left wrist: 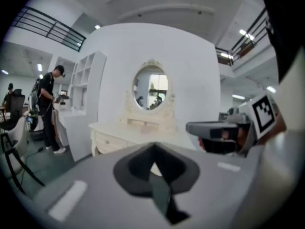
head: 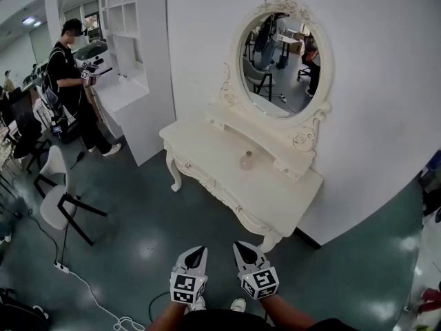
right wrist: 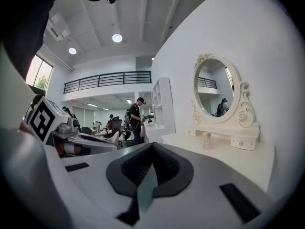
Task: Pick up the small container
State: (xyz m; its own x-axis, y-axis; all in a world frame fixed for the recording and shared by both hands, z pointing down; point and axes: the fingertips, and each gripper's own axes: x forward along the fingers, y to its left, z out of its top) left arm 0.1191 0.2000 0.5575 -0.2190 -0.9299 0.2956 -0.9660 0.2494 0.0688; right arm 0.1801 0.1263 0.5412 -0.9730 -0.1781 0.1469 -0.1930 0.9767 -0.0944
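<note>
Small container (head: pixel 247 161) — pinkish, translucent, rounded body with a narrow neck — stands upright on the dressing table (head: pixel 275 193), about mid-top, in front of the mirror base. Nothing touches it.

Table is cream-white with a smooth top, carved scrolled apron and curved legs. Oval mirror (head: pixel 283 66) sits above it in an ornate scrolled frame. Floor (head: pixel 138 205) is dark green and glossy, with light glare.

Left gripper (head: pixel 196 255) and right gripper (head: pixel 246 252) sit low, side by side, well short of the table — both aimed toward it and tipped slightly down. Grey shells, black ribbed pads (right wrist: pixel 171 168), marker cubes (head: pixel 185 288) at the back. Both sets of jaws are closed tip to tip with nothing between them. The right gripper view puts the container off to the right of its jaws, well apart.

A person (head: pixel 72 74) in dark clothes stands by a white shelf unit (head: pixel 131 40), far left.
</note>
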